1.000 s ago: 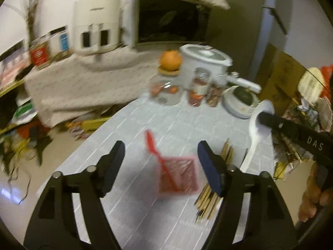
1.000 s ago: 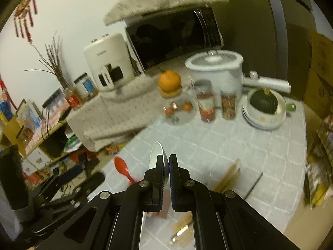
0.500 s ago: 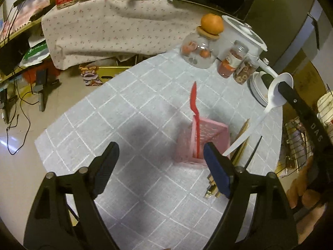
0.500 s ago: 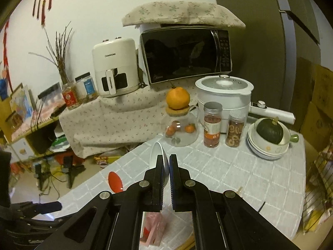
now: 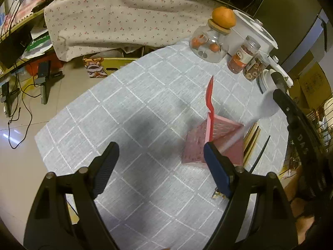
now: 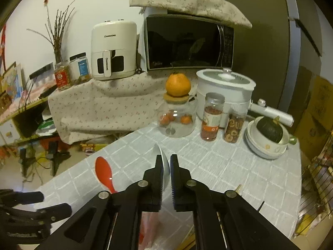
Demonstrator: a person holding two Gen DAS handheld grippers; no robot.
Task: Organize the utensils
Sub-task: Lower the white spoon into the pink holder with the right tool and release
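The grey checked tabletop (image 5: 145,95) spreads out below and ahead of both your claws. Your left claw (image 5: 160,156) hangs above it, tilted steeply down, spread wide with nothing between its fingers; bare cloth shows in the gap.

Your right claw (image 6: 165,162) points across the tabletop from the right of the left one. Its jaws have just been opening, and now they stand slightly parted. The white spoon (image 6: 163,162) is between them, its bowl leaning against the left finger, with a thin gap showing at the right finger. So the claw has released its hold on the spoon.

The pink utensil holder (image 5: 220,137) stands on the tabletop just ahead of your left claw's right finger, and directly under your right claw. In the left wrist view the white spoon is blurred, and its handle runs down from the right claw into the holder. The red spoon (image 5: 209,98) stands in the holder's near-left side, bowl up, just left of your right claw.

A bundle of wooden chopsticks (image 5: 252,133) lies flat on the tabletop just right of the holder, with one dark stick (image 5: 260,154) beside it, farther right.
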